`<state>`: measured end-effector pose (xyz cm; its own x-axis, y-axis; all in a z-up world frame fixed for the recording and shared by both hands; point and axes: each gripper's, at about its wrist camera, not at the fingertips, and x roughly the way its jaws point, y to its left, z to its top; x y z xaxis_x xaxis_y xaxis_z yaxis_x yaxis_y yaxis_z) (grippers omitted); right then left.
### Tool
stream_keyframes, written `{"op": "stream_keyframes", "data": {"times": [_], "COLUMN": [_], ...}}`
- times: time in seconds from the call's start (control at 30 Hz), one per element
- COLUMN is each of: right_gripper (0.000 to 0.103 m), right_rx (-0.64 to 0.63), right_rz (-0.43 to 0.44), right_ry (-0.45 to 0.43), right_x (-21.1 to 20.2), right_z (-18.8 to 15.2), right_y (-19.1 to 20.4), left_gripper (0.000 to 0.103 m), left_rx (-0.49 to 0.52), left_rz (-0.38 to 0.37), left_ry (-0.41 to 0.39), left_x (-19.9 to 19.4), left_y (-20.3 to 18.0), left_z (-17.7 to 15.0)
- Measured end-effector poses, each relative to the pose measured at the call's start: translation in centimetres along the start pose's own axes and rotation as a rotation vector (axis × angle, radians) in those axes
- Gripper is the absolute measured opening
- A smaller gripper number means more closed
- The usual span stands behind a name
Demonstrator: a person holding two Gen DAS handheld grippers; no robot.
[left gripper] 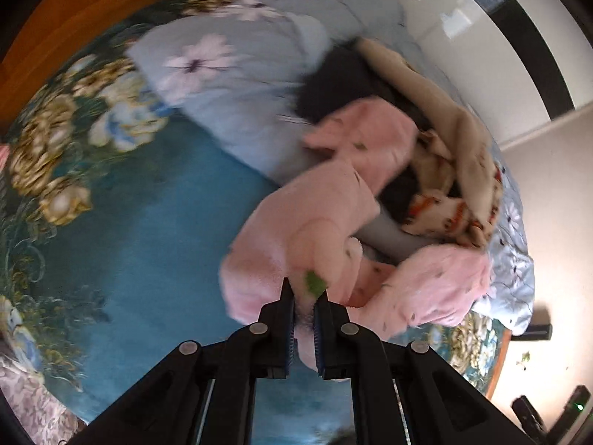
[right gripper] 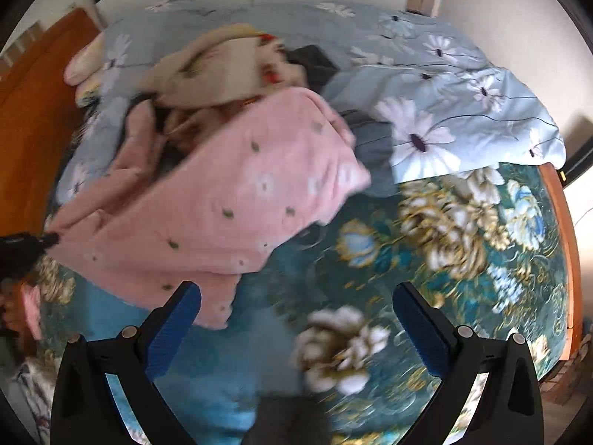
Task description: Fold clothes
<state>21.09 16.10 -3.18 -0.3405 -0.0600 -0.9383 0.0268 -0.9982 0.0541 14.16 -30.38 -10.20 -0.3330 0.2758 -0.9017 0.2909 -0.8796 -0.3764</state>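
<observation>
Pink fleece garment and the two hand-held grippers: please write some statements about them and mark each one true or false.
1. The left hand-held gripper is shut on the pink fleece garment. True.
2. The right hand-held gripper holds the garment too. False: it is open, with nothing between its fingers.
3. The garment lies flat and neatly folded. False: it is stretched out and crumpled.
4. A beige garment lies in the pile behind the pink one. True.
5. The teal bedsheet has a flower print. True.

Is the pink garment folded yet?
No. The pink fleece garment is rumpled, pinched at one edge by the left claw; the right claw hangs open, empty.
</observation>
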Motion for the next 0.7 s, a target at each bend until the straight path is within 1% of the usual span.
{"op": "stream_keyframes", "data": {"times": [0.13, 0.2, 0.27, 0.33, 0.4, 0.43, 0.5, 0.57, 0.6, 0.63, 0.7], "right_gripper": [0.103, 0.103, 0.103, 0.103, 0.103, 0.103, 0.103, 0.103, 0.103, 0.103, 0.103], "right_rx": [-0.060, -0.091, -0.125, -0.153, -0.169, -0.175, -0.182, -0.183, -0.183, -0.182, -0.181], "right_rz": [-0.032, -0.037, -0.050, -0.066, -0.076, -0.083, -0.099, -0.113, -0.118, -0.120, -0.123], "right_ry": [-0.003, -0.006, -0.014, -0.026, -0.032, -0.031, -0.021, -0.012, -0.009, -0.006, -0.001], "right_x": [-2.0, -2.9, -3.8, -4.5, -5.0, -5.2, -5.3, -5.3, -5.3, -5.3, -5.3], "right_z": [-1.5, -1.9, -2.3, -2.6, -2.7, -2.8, -3.0, -3.1, -3.1, -3.2, -3.2], "right_y": [4.1, 5.6, 6.8, 7.5, 7.6, 7.6, 7.2, 6.5, 6.1, 5.7, 4.8], "left_gripper": [0.009, 0.009, 0.009, 0.009, 0.010, 0.015, 0.017, 0.028, 0.037, 0.042, 0.047], "left_rx": [-0.050, -0.072, -0.108, -0.122, -0.103, -0.077, -0.019, 0.029, 0.050, 0.072, 0.142], "left_rz": [0.041, 0.102, 0.157, 0.180, 0.171, 0.165, 0.168, 0.182, 0.190, 0.198, 0.201], "left_ry": [-0.035, -0.043, -0.021, 0.013, 0.035, 0.040, 0.036, 0.025, 0.014, 0.004, -0.014], "left_x": [-1.0, -0.7, 0.1, 1.0, 1.5, 1.6, 1.6, 1.4, 1.3, 1.2, 1.4], "left_y": [5.8, 8.9, 11.9, 13.7, 13.7, 13.3, 11.9, 10.1, 9.0, 7.8, 4.7], "left_z": [1.0, 1.4, 1.5, 0.9, 0.0, -0.7, -2.2, -3.8, -4.5, -5.2, -6.3]}}
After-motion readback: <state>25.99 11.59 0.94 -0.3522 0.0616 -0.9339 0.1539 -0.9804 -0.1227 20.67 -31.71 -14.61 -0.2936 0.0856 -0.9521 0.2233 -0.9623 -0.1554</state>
